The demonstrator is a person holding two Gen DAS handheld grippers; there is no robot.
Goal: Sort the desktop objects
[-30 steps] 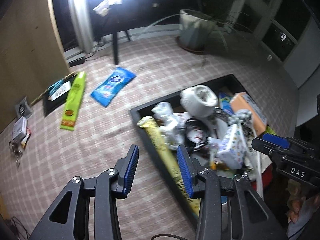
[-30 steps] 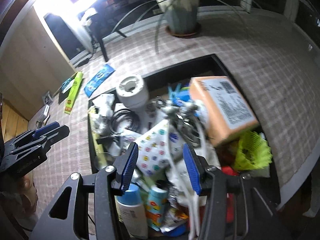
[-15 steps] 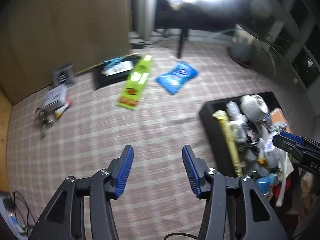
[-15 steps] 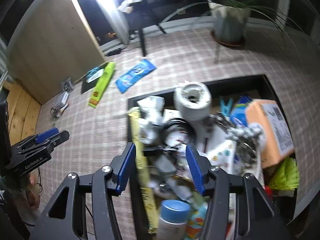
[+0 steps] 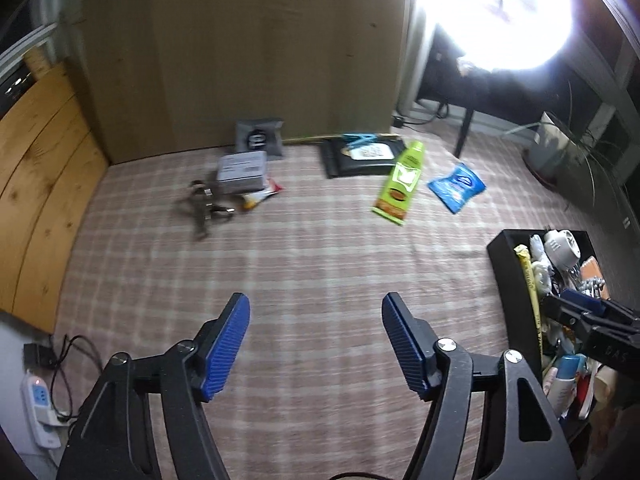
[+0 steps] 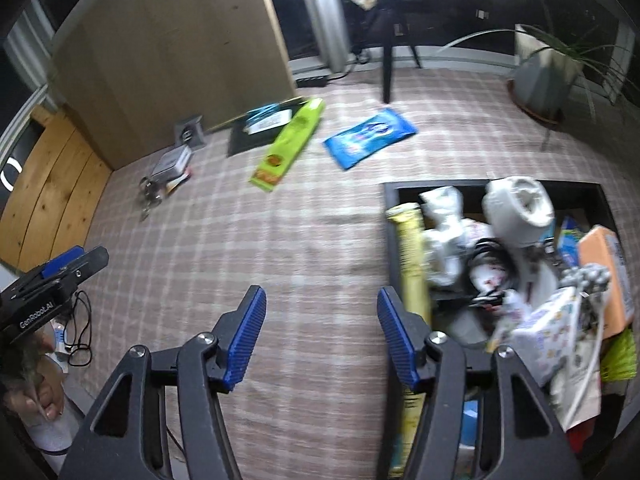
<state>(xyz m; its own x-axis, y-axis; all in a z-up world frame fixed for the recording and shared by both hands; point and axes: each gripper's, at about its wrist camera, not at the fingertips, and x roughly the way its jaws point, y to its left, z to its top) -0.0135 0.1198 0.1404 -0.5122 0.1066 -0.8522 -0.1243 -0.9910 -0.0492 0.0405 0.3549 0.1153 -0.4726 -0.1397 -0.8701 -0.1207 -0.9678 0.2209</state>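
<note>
The scene is dimly lit. A blown-out white lamp glare (image 5: 508, 8) is seen far ahead and right of the left tool. The checked pinkish cloth surface (image 5: 304, 264) is softened by motion blur. Edges are bent and darkened by fisheye distortion.

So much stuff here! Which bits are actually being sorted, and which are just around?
Being sorted:
- black bin crammed with clutter
- green packet
- blue packet
- keys
- grey box

Just around:
- potted plant
- power strip
- wooden panel
</note>
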